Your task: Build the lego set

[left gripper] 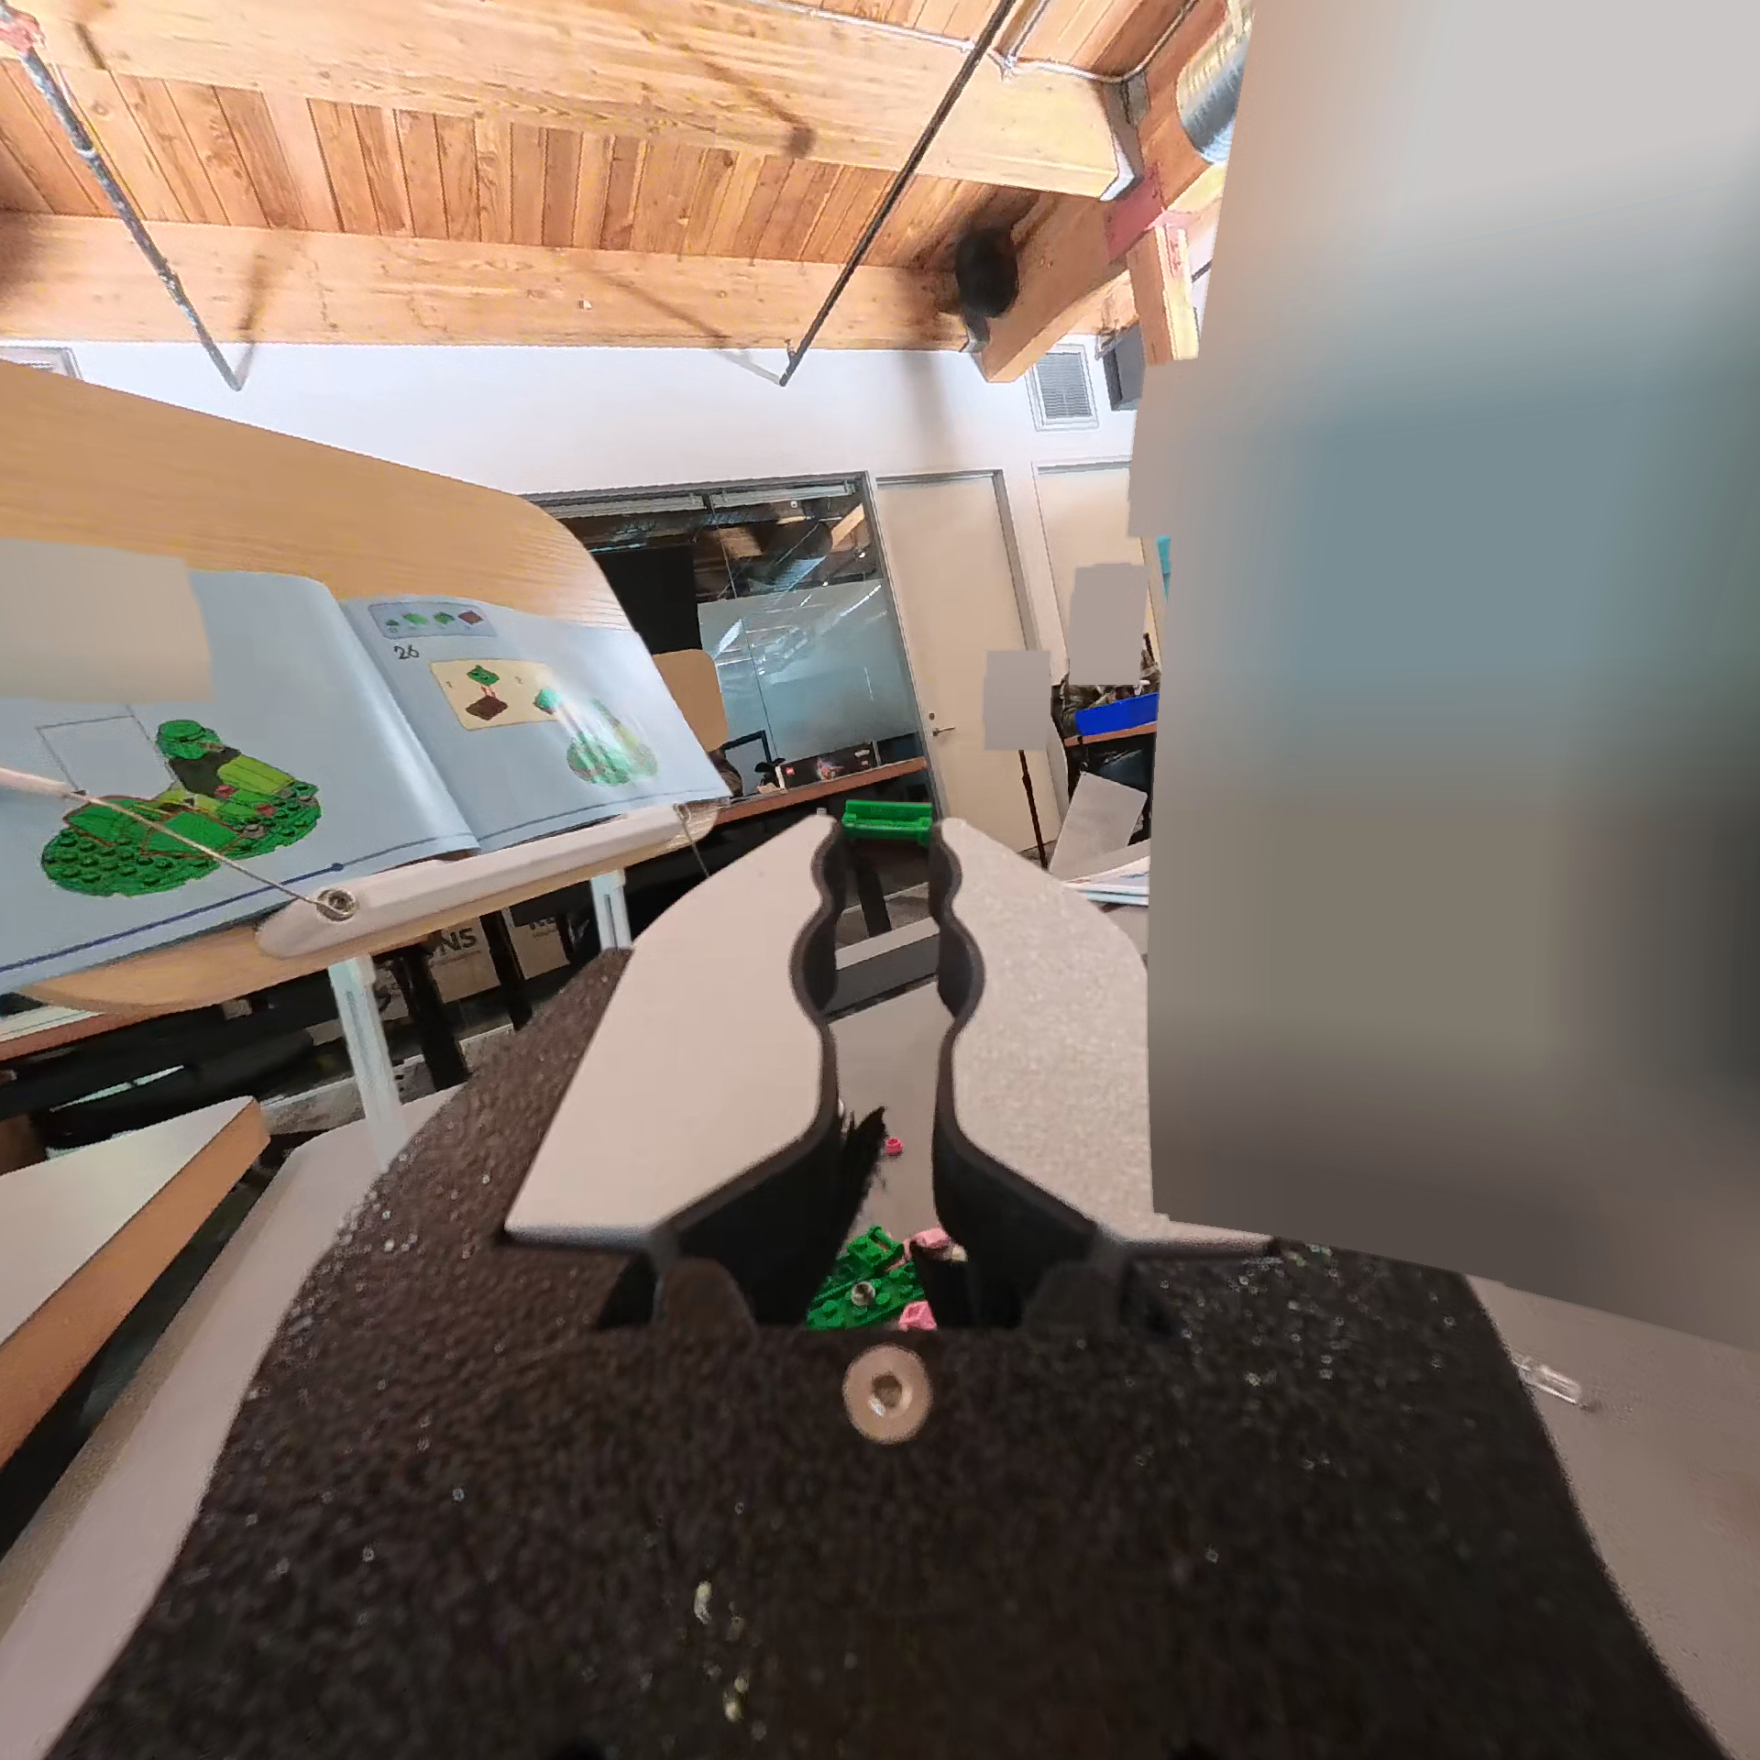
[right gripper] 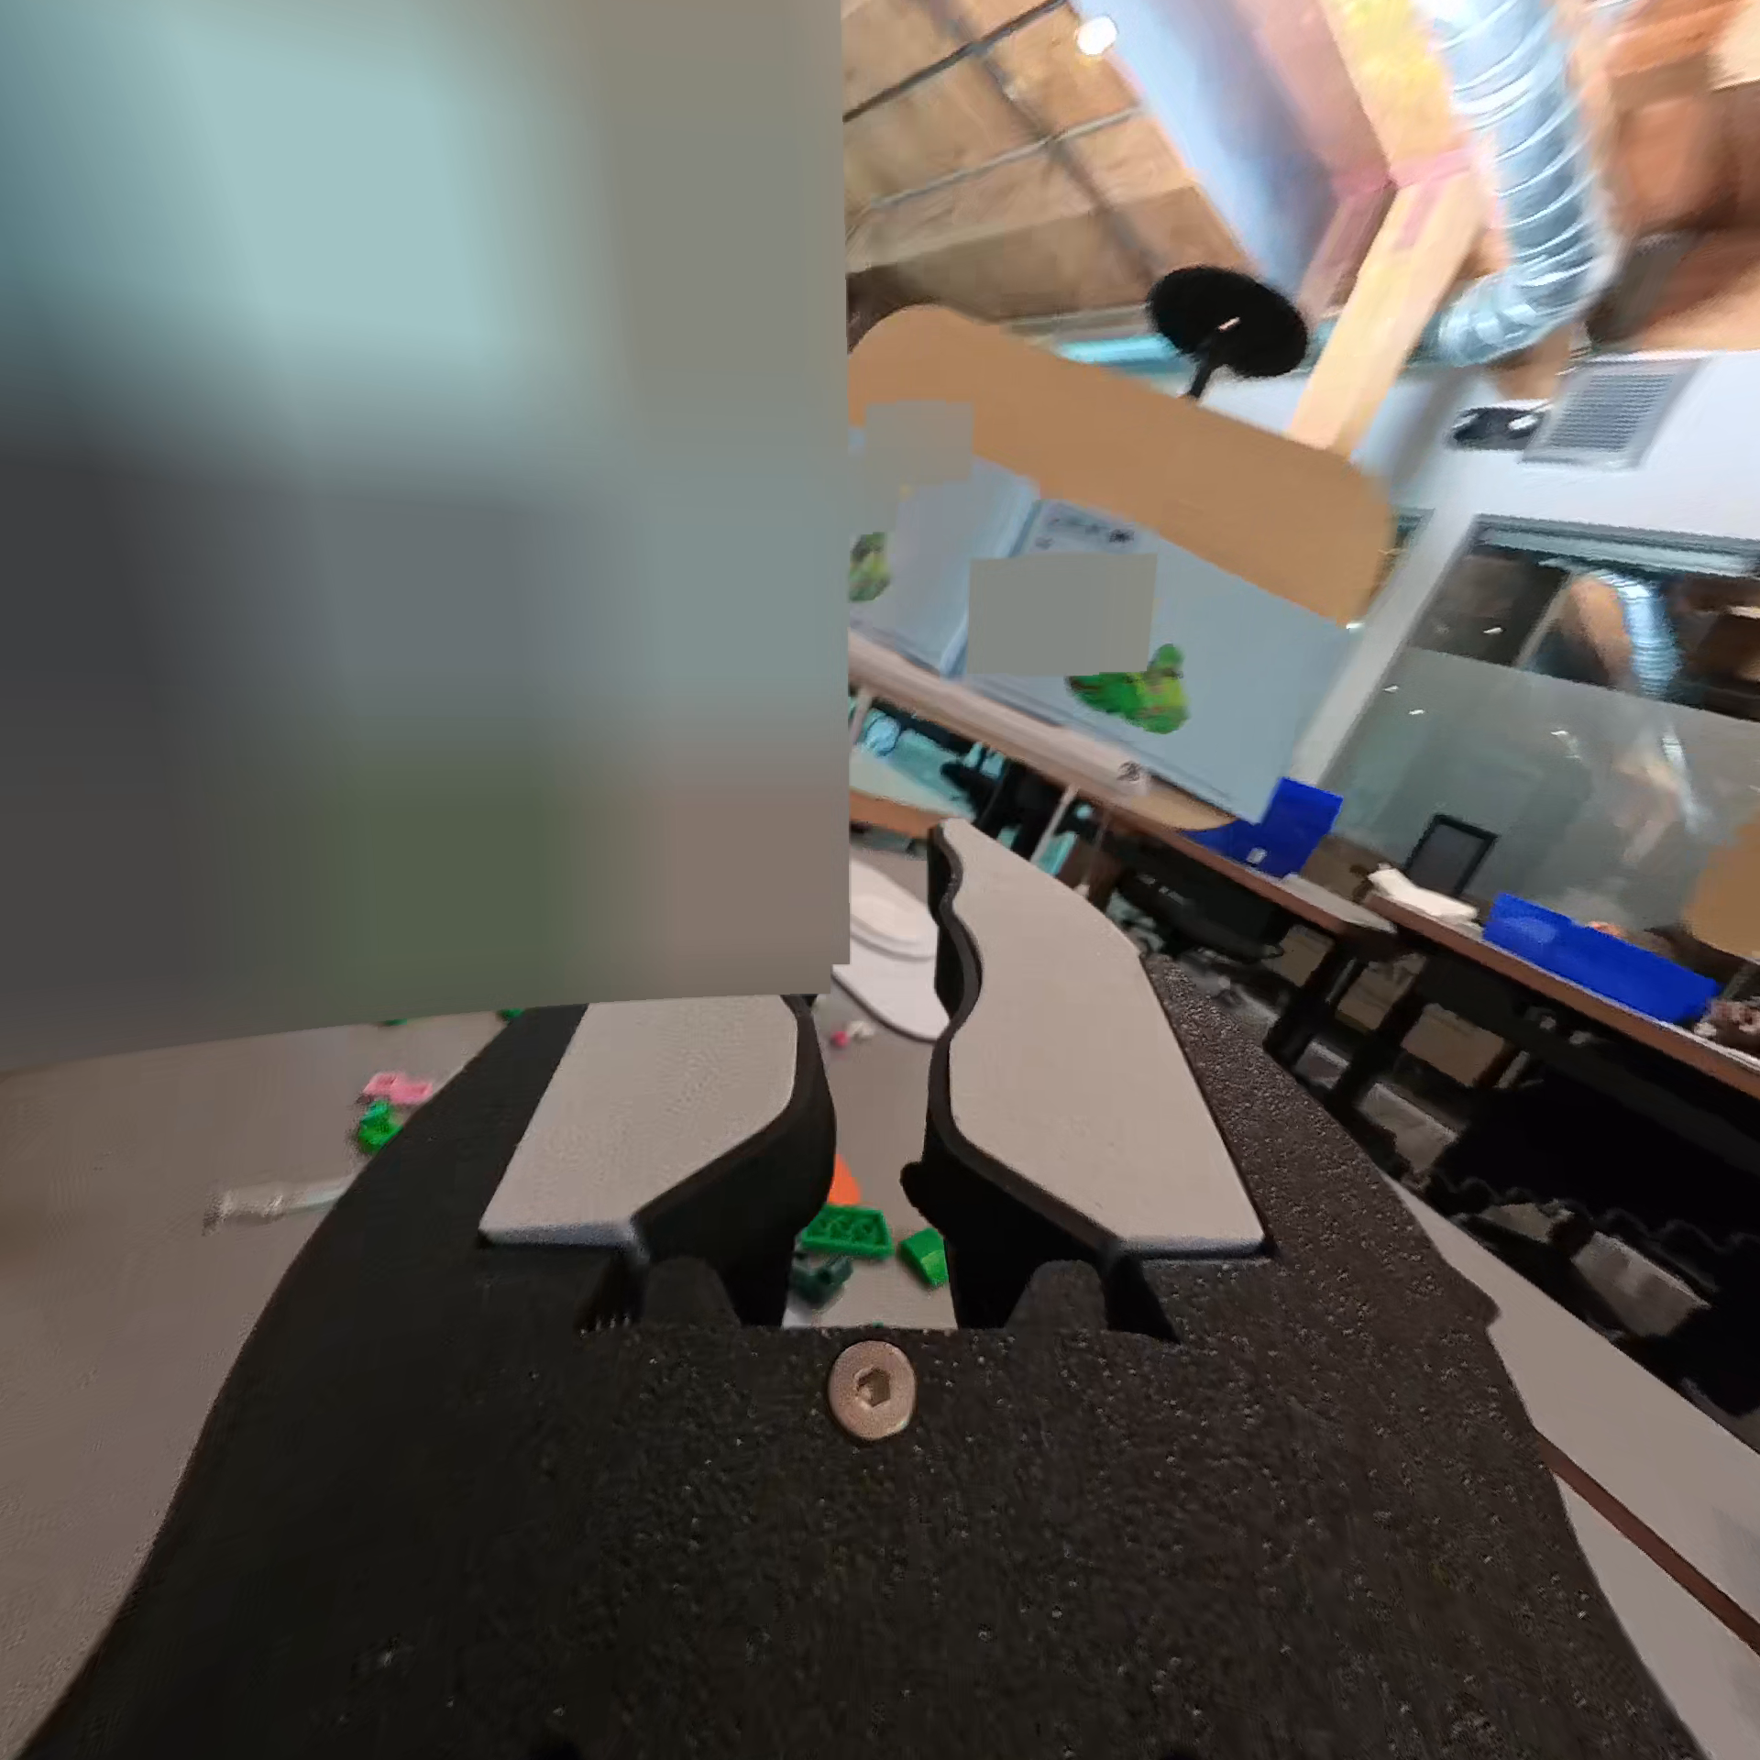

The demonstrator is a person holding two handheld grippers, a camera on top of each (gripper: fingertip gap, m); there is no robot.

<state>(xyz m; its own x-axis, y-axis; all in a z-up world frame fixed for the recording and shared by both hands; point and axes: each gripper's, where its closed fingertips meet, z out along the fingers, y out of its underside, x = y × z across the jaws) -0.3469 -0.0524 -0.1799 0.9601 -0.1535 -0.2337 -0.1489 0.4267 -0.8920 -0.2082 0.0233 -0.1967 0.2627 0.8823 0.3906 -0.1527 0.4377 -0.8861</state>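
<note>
In the left wrist view my left gripper [left gripper: 886, 838] is raised off the table and shut on a small bright green lego piece [left gripper: 888, 821] pinched at its fingertips. Under it, green plates [left gripper: 862, 1276] and pink bits [left gripper: 919, 1317] lie on the grey table [left gripper: 1667, 1524]. In the right wrist view my right gripper [right gripper: 881, 857] has a narrow gap between its fingers with nothing seen in it; a blur patch hides its left fingertip. Loose pieces lie below it: a green plate [right gripper: 846, 1233], a green slope [right gripper: 922, 1255], a dark green part [right gripper: 821, 1276] and an orange bit [right gripper: 843, 1181].
An open instruction booklet [left gripper: 381, 743] rests on a tilted wooden stand [left gripper: 286, 495] at the left; it also shows in the right wrist view [right gripper: 1238, 705]. More pink [right gripper: 398, 1086] and green [right gripper: 378, 1129] pieces lie left. A clear piece [right gripper: 276, 1202], a white object [right gripper: 895, 952] and blue bins [right gripper: 1600, 962] stand around. Spacing between my two grippers at the tips: around 15 cm.
</note>
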